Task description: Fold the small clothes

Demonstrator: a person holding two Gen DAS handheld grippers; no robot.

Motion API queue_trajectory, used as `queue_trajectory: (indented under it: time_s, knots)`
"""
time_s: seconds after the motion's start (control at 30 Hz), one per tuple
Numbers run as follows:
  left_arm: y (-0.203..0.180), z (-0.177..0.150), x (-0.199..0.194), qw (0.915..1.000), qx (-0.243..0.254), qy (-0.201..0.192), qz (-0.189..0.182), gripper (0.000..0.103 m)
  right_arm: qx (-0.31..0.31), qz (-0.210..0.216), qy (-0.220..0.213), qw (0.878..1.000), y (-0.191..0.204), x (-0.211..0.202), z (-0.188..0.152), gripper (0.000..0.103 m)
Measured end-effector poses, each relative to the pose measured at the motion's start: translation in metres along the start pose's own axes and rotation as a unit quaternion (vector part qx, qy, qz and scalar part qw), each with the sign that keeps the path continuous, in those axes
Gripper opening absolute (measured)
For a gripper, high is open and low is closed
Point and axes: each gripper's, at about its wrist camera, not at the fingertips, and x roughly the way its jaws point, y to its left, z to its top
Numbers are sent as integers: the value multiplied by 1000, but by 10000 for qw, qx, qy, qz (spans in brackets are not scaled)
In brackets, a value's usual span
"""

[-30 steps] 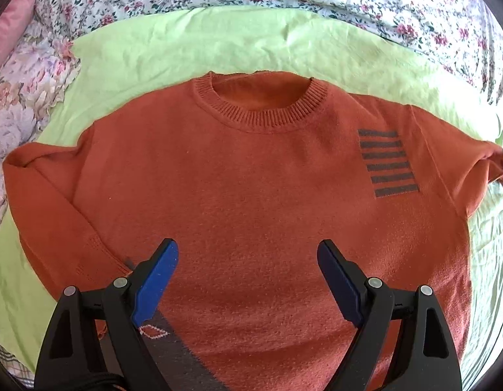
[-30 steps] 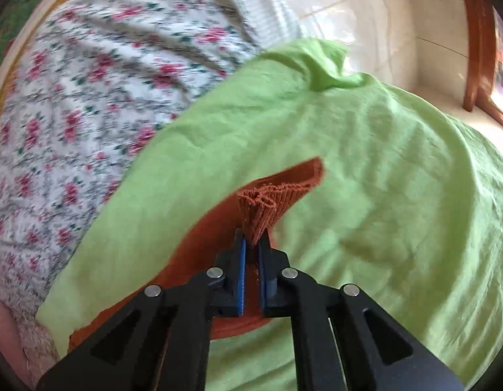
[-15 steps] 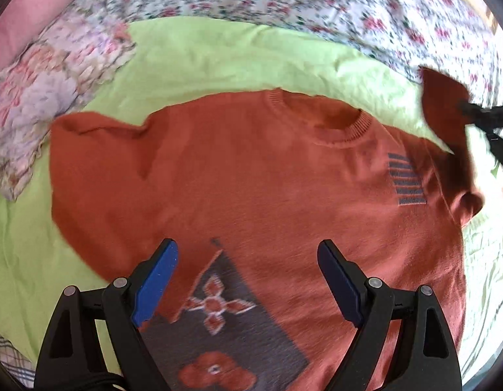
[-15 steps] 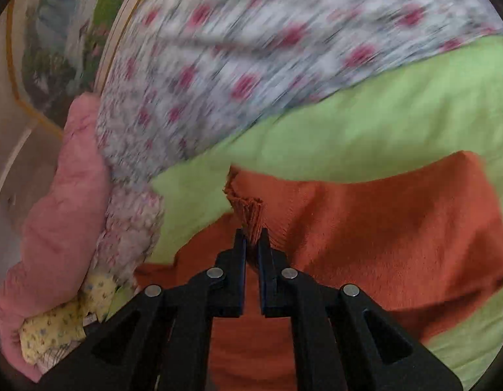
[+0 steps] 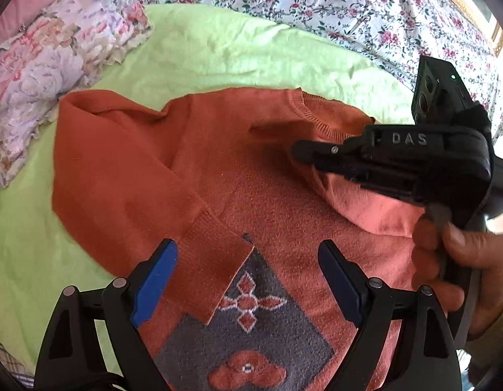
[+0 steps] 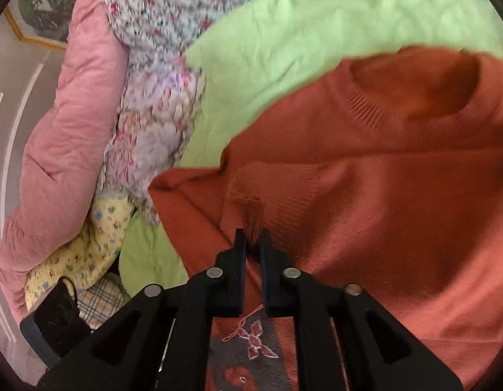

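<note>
Right gripper (image 6: 252,244) easing open with sleeve cuff (image 6: 251,210) between its jaws, over orange sweater (image 5: 267,202) spread flat on green sheet (image 5: 219,49); left gripper (image 5: 248,280) wide open and empty above other sleeve (image 5: 127,176) folded across chest.

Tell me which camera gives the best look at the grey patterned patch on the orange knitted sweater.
The left wrist view. There the grey patterned patch on the orange knitted sweater lies between the open left gripper's fingers, with only one corner under a folded sleeve cuff. In the right wrist view the right gripper hides most of the patch.
</note>
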Motion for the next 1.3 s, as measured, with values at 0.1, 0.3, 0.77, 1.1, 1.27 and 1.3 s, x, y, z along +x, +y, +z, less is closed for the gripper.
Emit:
queue_trajectory:
  time_s: [0.1, 0.3, 0.77, 1.1, 1.27, 1.3]
  knots:
    - [1, 11, 15, 10000, -29, 92, 10, 89, 193, 107, 149, 9996, -8, -3, 1, 38]
    - [1, 41, 53, 9991, -129, 258, 302, 90, 142, 123, -525, 9984, -21, -68, -6, 38]
    - [-30, 69, 105, 9982, 126, 454, -359, 6, 1048, -426, -1435, 9832, -85, -174, -80, 38]
    - [6, 67, 51, 9992, 73, -255, 313, 4, 1094, -1333, -1836, 9678, -119, -214, -80, 38]
    - [7, 65, 51, 9985, 23, -268, 473, 4, 1026, -2013, -1929, 9549, -142, -224, -60, 38]
    - [6, 63, 52, 9987, 29, -218, 451, 4, 1023, -2139, -1862, 9535, -148, -221, -55, 38]
